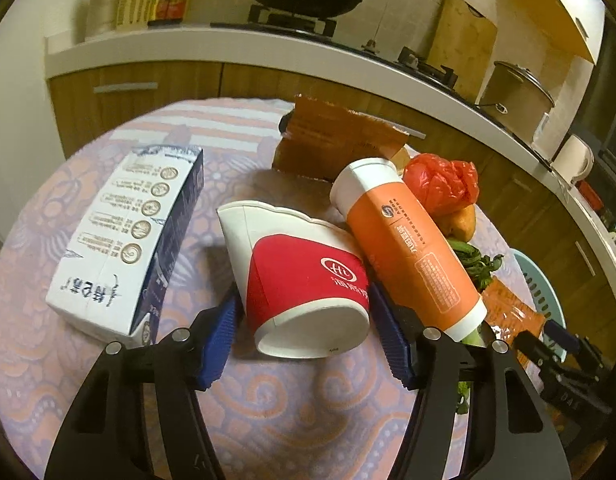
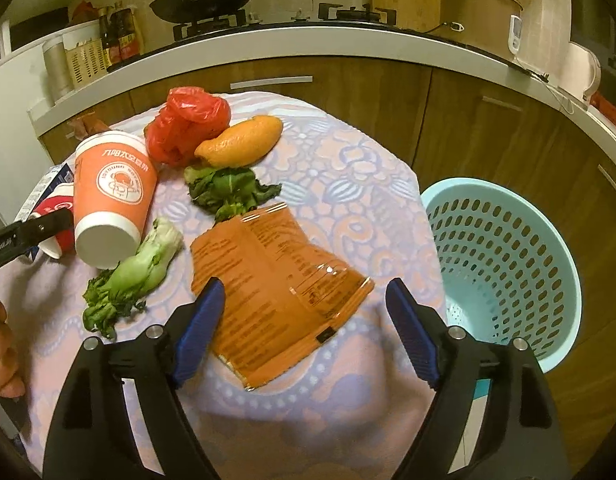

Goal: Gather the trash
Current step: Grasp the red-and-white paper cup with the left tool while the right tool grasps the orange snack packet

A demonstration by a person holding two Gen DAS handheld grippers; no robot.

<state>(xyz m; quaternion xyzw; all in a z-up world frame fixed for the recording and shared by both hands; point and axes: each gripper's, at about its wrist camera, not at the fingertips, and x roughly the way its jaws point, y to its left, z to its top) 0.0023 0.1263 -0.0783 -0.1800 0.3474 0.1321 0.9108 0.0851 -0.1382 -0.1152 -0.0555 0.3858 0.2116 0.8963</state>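
Kitchen: round table (image 2: 348, 152) w/ patterned cloth, counter + stove behind; blue basket (image 2: 504, 264) off table's right edge.
Left gripper (image 1: 304, 332): jaws wide apart, straddling red paper cup (image 1: 304, 280); pads just beside its sides, contact can't tell, not squeezing.
Red cup axis: on its side, base toward tongs, crumpled mouth pointing away, so long axis runs along the fingers.
Neighbour: orange cup (image 1: 408, 248) tipped over, touching red cup's right side; milk carton (image 1: 124, 240) apart on left.
Right gripper (image 2: 300, 324): fully spread, holds nothing; orange wrapper (image 2: 276, 280) flat betw fingers.
Nearer basket: right hand, prob. easier drop.
Risk: closing left may nudge orange cup.
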